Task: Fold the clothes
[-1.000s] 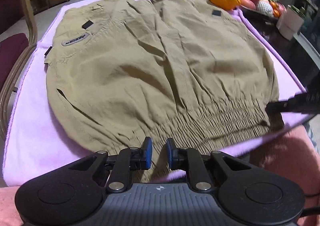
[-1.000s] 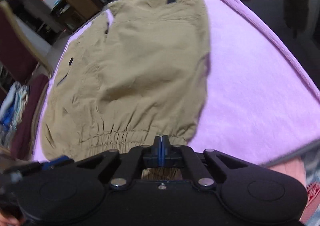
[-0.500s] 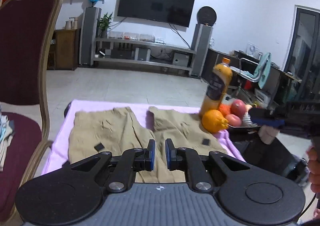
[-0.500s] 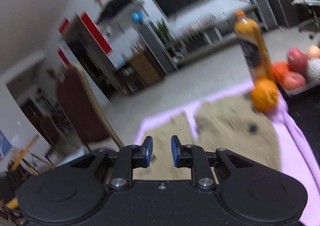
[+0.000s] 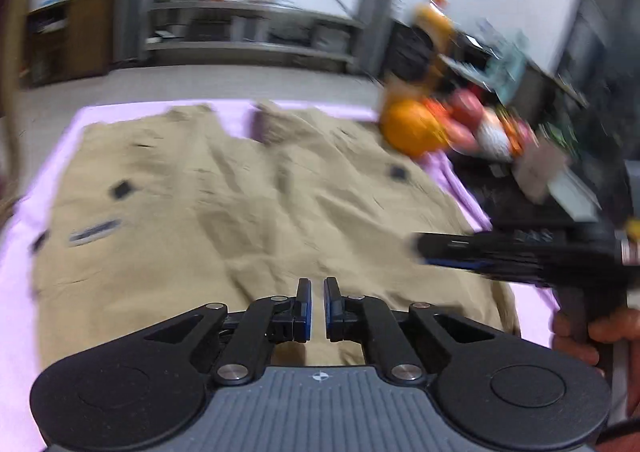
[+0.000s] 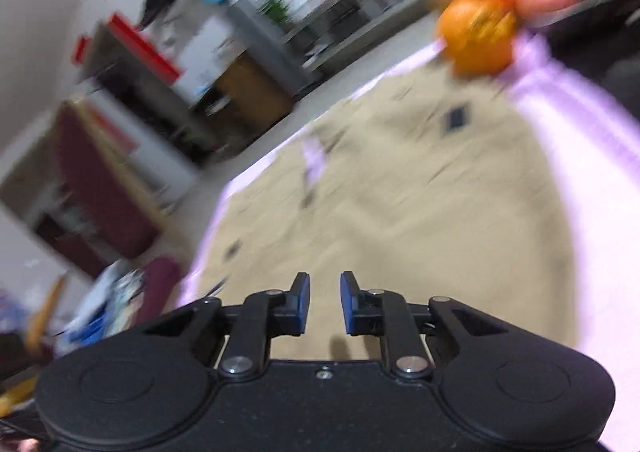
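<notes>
Khaki shorts (image 5: 260, 211) lie spread flat on a lilac cloth (image 5: 16, 312), legs pointing away, and both views are blurred by motion. My left gripper (image 5: 317, 292) hovers over the near part of the shorts, shut to a thin slit with nothing in it. In the right wrist view the shorts (image 6: 420, 211) fill the middle. My right gripper (image 6: 324, 288) hangs above them with its jaws closing, a clear gap and nothing between the pads. The left wrist view also shows the right gripper (image 5: 418, 250) from the side, over the right edge of the shorts, with a hand (image 5: 580, 336) on its handle.
An orange (image 5: 412, 127) sits at the cloth's far right corner beside a tray of fruit (image 5: 480, 123) and an orange bottle (image 5: 436, 19). A dark table (image 5: 540, 211) lies to the right. A dark red chair (image 6: 100, 187) stands left of the cloth (image 6: 600, 211).
A second ago both grippers were low at the waistband, the right one shut. Both views swung up toward the room and now tilt back down over the shorts. The right gripper opened; the left narrowed.
</notes>
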The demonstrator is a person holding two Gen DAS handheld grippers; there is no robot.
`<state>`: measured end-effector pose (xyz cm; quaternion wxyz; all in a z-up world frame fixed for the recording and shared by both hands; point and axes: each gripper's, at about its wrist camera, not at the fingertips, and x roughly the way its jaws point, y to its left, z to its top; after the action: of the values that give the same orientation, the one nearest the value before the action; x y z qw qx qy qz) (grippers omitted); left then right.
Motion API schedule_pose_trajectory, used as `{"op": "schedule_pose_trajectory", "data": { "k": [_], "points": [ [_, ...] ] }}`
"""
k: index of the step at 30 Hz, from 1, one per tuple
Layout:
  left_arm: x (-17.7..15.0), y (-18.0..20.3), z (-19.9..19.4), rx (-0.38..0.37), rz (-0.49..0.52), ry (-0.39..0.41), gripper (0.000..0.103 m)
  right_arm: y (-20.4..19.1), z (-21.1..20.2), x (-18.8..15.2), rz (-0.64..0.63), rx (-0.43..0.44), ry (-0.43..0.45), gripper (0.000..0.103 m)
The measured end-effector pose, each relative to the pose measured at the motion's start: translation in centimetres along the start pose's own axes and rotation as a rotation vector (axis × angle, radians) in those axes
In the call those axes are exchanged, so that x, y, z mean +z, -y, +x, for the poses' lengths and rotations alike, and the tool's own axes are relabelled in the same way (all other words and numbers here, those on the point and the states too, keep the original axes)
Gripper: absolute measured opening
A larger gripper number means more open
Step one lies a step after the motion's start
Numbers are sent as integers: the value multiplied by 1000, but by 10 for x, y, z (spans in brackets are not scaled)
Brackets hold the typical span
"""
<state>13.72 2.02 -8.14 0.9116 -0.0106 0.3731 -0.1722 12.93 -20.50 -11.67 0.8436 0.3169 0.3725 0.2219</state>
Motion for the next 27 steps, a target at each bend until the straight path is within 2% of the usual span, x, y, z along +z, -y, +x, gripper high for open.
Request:
{"op": "schedule_pose_trajectory", "data": {
  "k": [3,4,5,6,7,9,12,13,15,16,17,19,21,23,27],
  "points": [
    [-10,1,39,75,10,-85,4,5,36,-7,36,101,-164,18],
    [-14,-5,50,95,-24,-110,10,10,48,-9,56,107,-213,18],
    [-16,-10,52,110,-54,-80,12,18,60,-11,83,84,-250,18],
    [-14,-12,55,113,-68,-76,12,28,68,-11,124,71,-262,5],
    [-13,-14,57,118,-87,-80,12,39,68,-9,173,66,-234,0],
    [-10,-19,57,166,-111,-71,12,61,58,-2,272,43,-134,0],
    [-5,-45,40,314,-199,-19,12,91,27,14,397,-76,62,0],
    [-5,-58,38,379,-241,-17,9,101,15,19,440,-113,120,0],
    [-8,-84,37,503,-318,-28,8,115,-5,29,482,-188,208,0],
    [-10,-96,36,532,-357,-37,9,117,-12,35,479,-235,235,0],
    [-10,-104,33,531,-387,-35,9,117,-17,40,472,-270,253,0],
    [-9,-114,25,524,-427,-24,9,110,-21,49,444,-302,258,11],
    [-3,-116,16,506,-443,-7,8,103,-23,59,408,-315,261,18],
    [7,-117,6,424,-452,17,8,83,-16,73,348,-273,243,18],
    [31,-108,10,318,-322,10,11,29,26,99,188,-182,131,21]
  ]
}}
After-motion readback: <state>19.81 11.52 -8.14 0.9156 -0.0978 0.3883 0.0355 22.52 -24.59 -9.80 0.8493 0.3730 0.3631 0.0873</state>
